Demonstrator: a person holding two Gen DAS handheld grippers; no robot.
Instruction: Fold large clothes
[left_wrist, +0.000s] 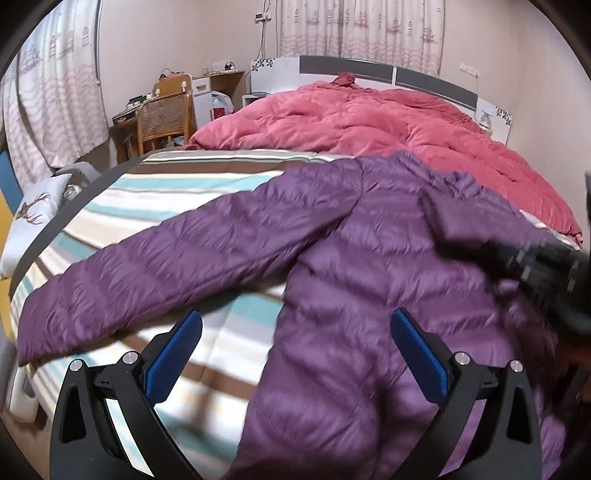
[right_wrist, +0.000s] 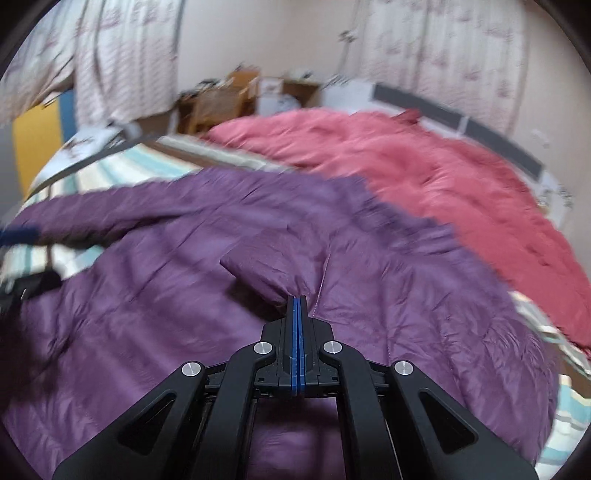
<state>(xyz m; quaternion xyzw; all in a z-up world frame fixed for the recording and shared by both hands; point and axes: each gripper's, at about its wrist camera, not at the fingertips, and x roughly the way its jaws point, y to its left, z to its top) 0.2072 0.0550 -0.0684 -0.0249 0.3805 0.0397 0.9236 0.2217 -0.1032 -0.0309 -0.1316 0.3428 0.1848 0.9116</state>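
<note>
Here the jacket (left_wrist: 369, 295) is lying spread on the striped bed (left_wrist: 184, 206), filling the frame's centre. The right gripper (right_wrist: 297, 300) is pinching a fabric fold, likely to carry it over. The left gripper (left_wrist: 295, 354) is hovering wide-spread, holding nothing, lower centre.
</note>
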